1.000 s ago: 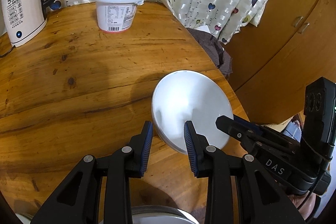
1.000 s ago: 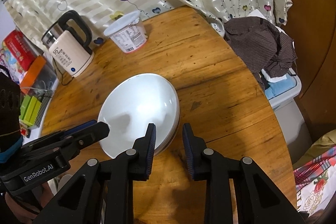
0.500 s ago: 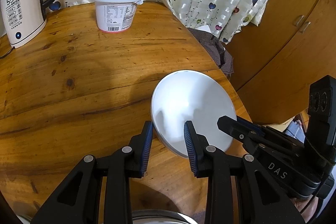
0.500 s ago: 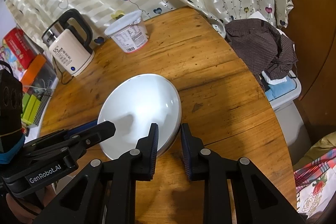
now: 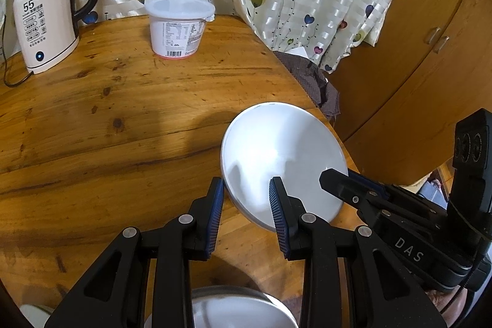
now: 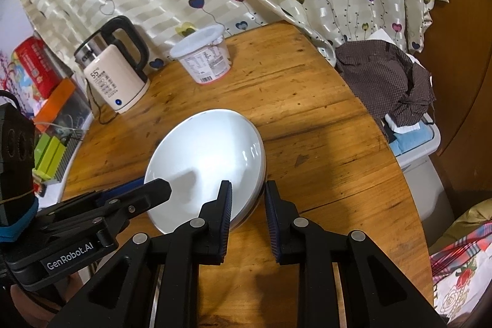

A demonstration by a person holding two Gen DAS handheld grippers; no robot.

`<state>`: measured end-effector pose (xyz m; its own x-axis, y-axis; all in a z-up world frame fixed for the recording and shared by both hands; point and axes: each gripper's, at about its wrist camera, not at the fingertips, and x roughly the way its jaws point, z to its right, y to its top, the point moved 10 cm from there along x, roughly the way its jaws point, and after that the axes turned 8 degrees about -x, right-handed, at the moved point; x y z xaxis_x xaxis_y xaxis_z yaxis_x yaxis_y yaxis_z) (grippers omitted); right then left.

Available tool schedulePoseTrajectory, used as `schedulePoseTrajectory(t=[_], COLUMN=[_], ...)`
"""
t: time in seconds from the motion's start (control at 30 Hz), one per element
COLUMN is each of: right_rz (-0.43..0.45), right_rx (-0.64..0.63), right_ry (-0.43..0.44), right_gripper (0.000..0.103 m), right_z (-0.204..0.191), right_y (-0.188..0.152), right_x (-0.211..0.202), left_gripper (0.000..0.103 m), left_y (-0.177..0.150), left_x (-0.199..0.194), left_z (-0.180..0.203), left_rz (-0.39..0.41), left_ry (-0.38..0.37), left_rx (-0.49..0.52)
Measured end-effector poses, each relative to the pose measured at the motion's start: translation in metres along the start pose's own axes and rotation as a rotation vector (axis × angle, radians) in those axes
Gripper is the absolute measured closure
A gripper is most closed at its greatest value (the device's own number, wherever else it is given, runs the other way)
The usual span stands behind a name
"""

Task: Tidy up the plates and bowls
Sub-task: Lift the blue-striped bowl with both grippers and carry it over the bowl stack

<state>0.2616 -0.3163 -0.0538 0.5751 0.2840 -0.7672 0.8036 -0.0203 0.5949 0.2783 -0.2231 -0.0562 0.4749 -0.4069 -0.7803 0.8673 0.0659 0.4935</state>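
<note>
Two grippers at one white bowl [image 6: 206, 162]

Left gripper [image 5: 246, 199] open around its rim; right gripper [image 6: 247, 199] pinches the rim. A second dish [image 5: 233, 309] is cut off.

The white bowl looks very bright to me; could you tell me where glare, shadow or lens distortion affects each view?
Left wrist: the white bowl shows a soft highlight and grey finger shadows; the cabinet bows with fisheye. Right wrist: a blown-out patch sits mid-bowl, streak glints on its right rim; dark shadows cross the table. Both stay sharp.
</note>
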Motion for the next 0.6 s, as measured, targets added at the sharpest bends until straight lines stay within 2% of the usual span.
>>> schedulePoseTrajectory(t=[0.6], right_rz=[0.036], right_rx=[-0.025], right_ry=[0.009], right_gripper=[0.082], right_z=[-0.019], right_y=[-0.001], right_x=[-0.024], left_gripper=[0.071], left_y=[-0.009], left_x=[-0.024], left_z=[0.001], left_rz=[0.04], left_ry=[0.001], left_rx=[-0.004])
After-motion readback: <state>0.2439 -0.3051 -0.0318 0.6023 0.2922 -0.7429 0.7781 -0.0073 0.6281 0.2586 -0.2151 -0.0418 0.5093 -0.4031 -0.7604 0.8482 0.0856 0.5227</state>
